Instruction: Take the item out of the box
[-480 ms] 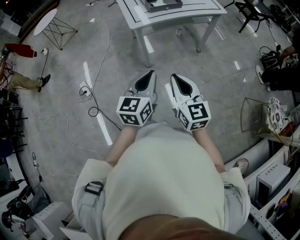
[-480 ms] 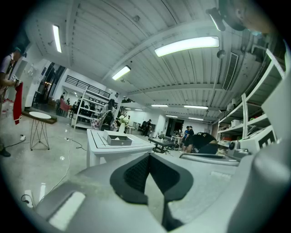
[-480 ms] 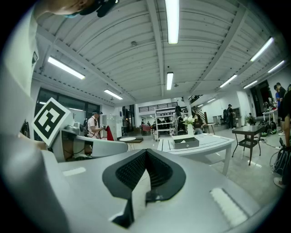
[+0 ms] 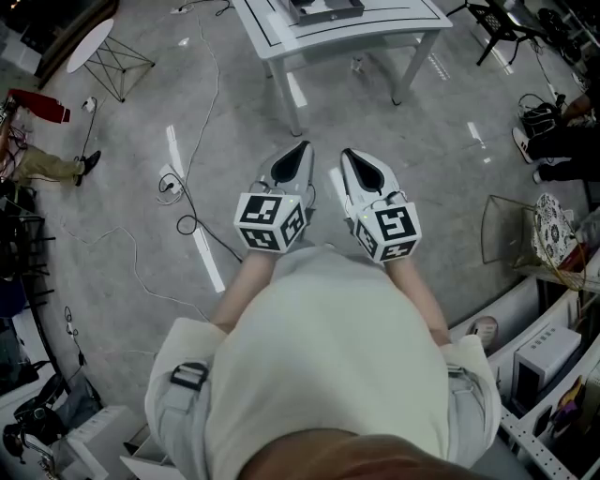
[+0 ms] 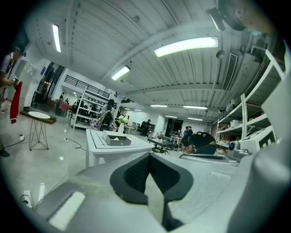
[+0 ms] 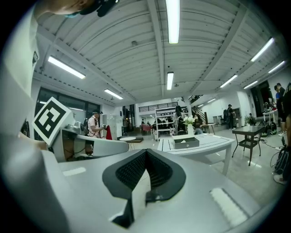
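Nothing has moved: left gripper (image 4: 298,152) and right gripper (image 4: 350,157) stay pressed together, empty, well apart from the box (image 4: 328,9); the task seems not yet begun.

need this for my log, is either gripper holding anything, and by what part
Nothing held: left gripper and right gripper are both shut, empty; the box sits ahead.

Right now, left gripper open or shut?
Shut. In its own view the left gripper has its black pads meeting at the tip, with nothing between them.
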`<state>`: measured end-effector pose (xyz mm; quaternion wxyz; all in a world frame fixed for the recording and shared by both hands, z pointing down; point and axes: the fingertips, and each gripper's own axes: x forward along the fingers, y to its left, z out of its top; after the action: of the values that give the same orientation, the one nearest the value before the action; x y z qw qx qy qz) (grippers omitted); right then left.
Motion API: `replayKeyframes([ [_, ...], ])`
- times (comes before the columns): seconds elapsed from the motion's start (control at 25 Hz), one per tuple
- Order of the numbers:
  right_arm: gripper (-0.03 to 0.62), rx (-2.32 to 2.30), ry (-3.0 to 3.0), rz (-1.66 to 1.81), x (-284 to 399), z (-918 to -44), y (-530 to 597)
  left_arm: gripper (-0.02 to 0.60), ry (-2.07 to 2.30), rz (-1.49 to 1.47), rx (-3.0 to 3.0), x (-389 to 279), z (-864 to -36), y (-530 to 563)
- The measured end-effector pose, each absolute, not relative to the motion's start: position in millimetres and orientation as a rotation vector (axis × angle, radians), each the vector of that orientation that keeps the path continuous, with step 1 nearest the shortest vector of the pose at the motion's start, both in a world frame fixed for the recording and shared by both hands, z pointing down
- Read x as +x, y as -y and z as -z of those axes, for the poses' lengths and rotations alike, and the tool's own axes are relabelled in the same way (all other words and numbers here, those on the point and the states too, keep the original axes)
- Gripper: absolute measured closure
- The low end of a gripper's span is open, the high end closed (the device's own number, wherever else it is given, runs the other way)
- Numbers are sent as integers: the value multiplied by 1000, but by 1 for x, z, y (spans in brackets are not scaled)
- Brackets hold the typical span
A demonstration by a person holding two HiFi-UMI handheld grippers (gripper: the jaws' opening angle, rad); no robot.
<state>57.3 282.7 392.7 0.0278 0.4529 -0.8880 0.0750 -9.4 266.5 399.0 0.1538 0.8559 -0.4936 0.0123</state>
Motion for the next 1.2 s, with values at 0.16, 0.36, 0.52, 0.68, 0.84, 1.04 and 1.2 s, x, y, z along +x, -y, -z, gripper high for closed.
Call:
replayKeyframes([
  [0.16, 597, 1410, 2753, -254, 60, -391, -283, 581, 1423, -35, 2452, -10, -400, -268],
  [0.36, 597, 1422, 2757, -294, 65, -393, -285, 581, 1430, -27, 2429, -10, -402, -274],
  [0.52, 597, 1416, 2741, -293, 64, -396, -286, 581, 1430, -35, 2417, -10, -405, -274],
  [0.68, 597, 1413, 2727, -305, 63, -402, -284, 581, 1431, -41, 2407, -11, -408, -270],
  [0.84, 597, 1415, 2719, -318, 65, -406, -271, 581, 1422, -39, 2404, -9, -412, -257],
  [1.04, 597, 1406, 2698, -327, 62, -411, -246, 581, 1411, -34, 2407, -10, -414, -231],
  [1.2, 597, 1408, 2699, -321, 60, -410, -220, 581, 1412, -27, 2405, -14, -415, -203],
])
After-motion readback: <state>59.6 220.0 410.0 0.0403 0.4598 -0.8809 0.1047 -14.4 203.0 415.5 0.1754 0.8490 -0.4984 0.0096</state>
